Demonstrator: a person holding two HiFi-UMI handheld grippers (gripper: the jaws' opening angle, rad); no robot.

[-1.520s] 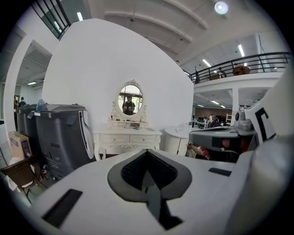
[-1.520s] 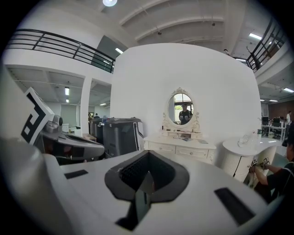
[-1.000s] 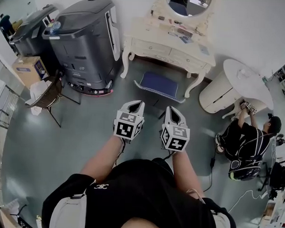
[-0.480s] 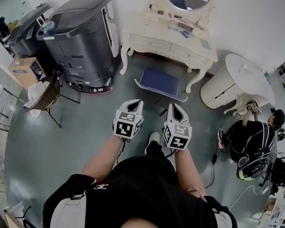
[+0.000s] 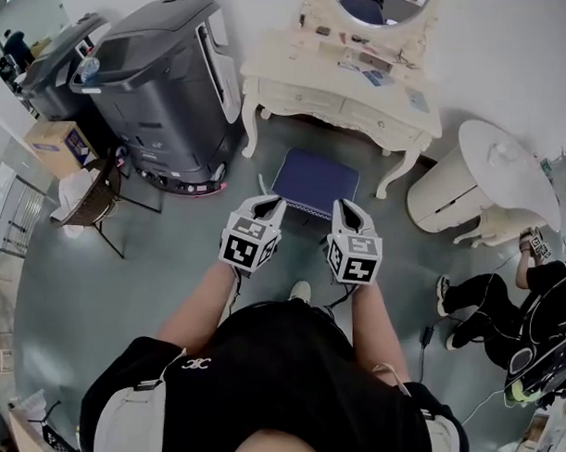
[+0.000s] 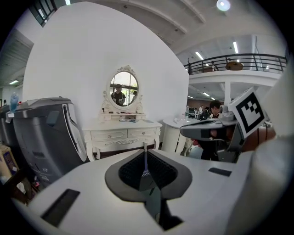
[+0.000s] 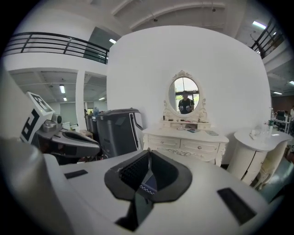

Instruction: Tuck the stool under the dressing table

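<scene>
Stool on the floor in front of the dressing table — not yet under it.
Its near edge lies just beyond the tips of the left gripper and right gripper, side by side — both jaws pressed together, gripping nothing.

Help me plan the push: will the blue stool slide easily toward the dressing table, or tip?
The stool likely slides: the floor looks smooth and glossy, and no wheels show. Its blue top probably gives under pressure, so the near edge seems the firmer place to push. Its broad seat suggests that it won't tip readily.
</scene>
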